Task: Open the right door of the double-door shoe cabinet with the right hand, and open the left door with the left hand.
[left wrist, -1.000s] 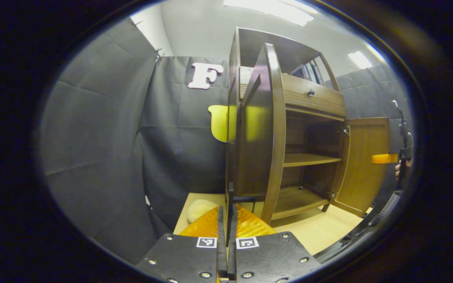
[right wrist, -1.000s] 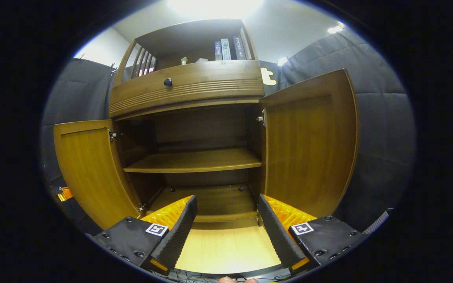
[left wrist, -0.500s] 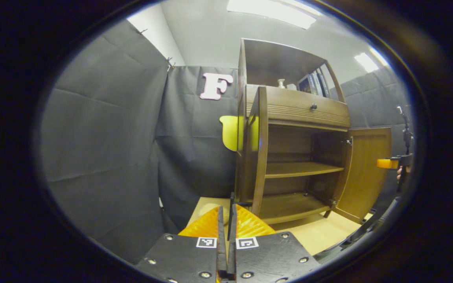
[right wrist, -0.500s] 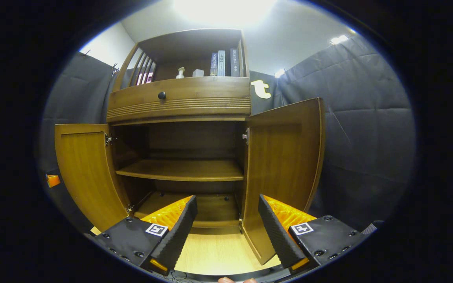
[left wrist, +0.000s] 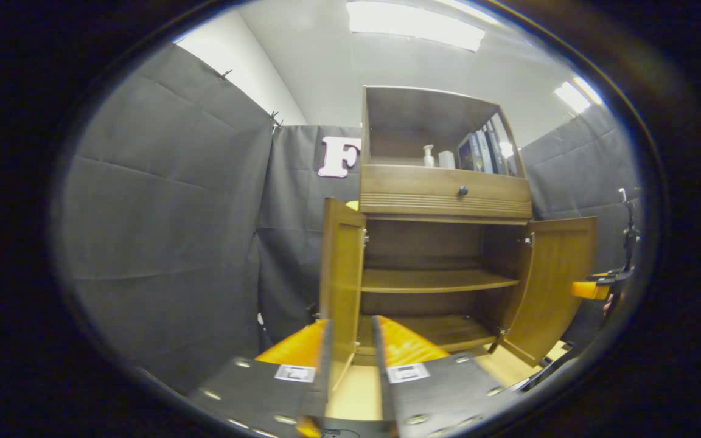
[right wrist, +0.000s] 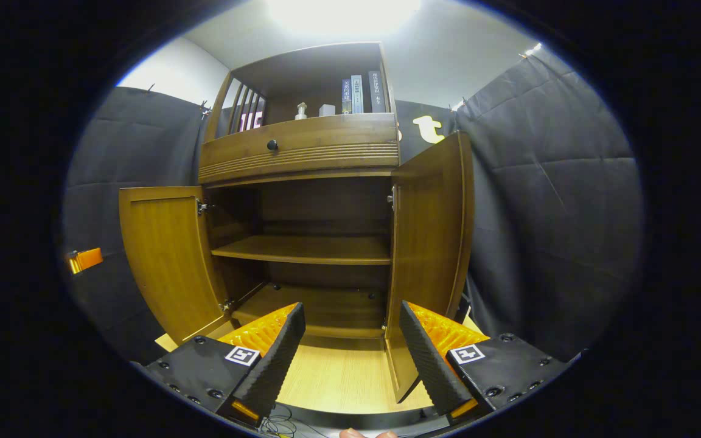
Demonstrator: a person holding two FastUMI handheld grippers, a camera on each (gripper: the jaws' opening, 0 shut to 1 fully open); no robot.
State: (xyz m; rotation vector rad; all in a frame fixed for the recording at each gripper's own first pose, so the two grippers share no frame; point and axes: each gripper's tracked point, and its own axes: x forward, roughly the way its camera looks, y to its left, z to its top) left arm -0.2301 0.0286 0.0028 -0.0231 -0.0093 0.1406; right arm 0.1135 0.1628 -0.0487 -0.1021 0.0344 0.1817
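While I watch through the left gripper view, my left gripper (left wrist: 350, 365) sits low in the picture with its fingers (left wrist: 320, 359) parted and nothing clamped; the lower edge of the left door (left wrist: 341, 286) shows in the gap between them, and I cannot tell whether either finger touches it. That door stands swung out from the shoe cabinet (left wrist: 445, 201), seen nearly edge-on. Beyond it the inner shelf (left wrist: 435, 281) is bare, and the right door (left wrist: 554, 283) hangs wide open on the far side. Just past that door I see the tip of the right gripper (left wrist: 591, 290) at the rim of the view, apart from the wood.

In the right gripper view, my right gripper (right wrist: 350, 347) is released too, fingers (right wrist: 277, 356) spread wide over the pale floor board (right wrist: 338, 377) in front of the cabinet, gripping nothing. Here the right door (right wrist: 429, 255) stands just above the right-hand finger and the left door (right wrist: 165, 255) is open well to the other side. Above both doors runs a drawer front with a dark knob (right wrist: 272, 145). On the open top shelf stand a few books (right wrist: 359, 94) and a small pump bottle (right wrist: 302, 111).
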